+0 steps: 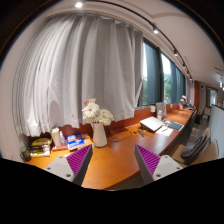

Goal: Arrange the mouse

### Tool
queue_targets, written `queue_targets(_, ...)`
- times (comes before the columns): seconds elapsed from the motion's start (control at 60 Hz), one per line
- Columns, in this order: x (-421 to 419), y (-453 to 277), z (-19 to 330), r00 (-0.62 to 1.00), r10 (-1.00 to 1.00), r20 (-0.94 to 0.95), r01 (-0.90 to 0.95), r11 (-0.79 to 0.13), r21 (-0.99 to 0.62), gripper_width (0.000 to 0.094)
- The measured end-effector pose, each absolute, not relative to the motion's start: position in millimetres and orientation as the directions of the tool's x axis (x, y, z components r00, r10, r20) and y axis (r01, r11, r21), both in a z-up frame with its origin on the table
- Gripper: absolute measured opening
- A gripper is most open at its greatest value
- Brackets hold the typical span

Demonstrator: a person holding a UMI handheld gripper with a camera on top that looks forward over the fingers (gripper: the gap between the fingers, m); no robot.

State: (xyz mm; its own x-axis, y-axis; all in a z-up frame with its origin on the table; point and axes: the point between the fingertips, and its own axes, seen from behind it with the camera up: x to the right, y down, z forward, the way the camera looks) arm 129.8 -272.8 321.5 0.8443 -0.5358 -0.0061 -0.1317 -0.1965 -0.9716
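My gripper (112, 162) is open and empty, its two purple-padded fingers (78, 160) spread wide above the front edge of an orange-brown wooden desk (112, 150). Bare desk top lies between the fingers. I see no mouse that I can tell apart; a small dark item near the laptop (172, 126) at the far right is too small to identify.
A white vase of pale flowers (98, 122) stands just beyond the fingers. Boxes and small items (45, 145) crowd the desk's left end. Papers (152, 123) lie on the right. A black chair (196, 148) stands at the right. Pale curtains (75, 70) and windows run behind.
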Motion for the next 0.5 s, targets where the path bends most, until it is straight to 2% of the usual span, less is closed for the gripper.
queue_targets(0.033,124,-272,314,0.853,-0.523,-0.007,-0.137,-0.211,-0.968,0.0850)
queue_targets(0.233,35,-240,202,0.929,-0.369,0.007,-0.139,-0.367,-0.920,0.0850)
queue_targets(0.367,-58,-219,133,0.975,-0.223,-0.011,-0.121,-0.486,-0.866,0.0854)
queue_targets(0.5,-154,-195,81,0.997,-0.078,-0.021,-0.063,-0.577,-0.815,0.0856)
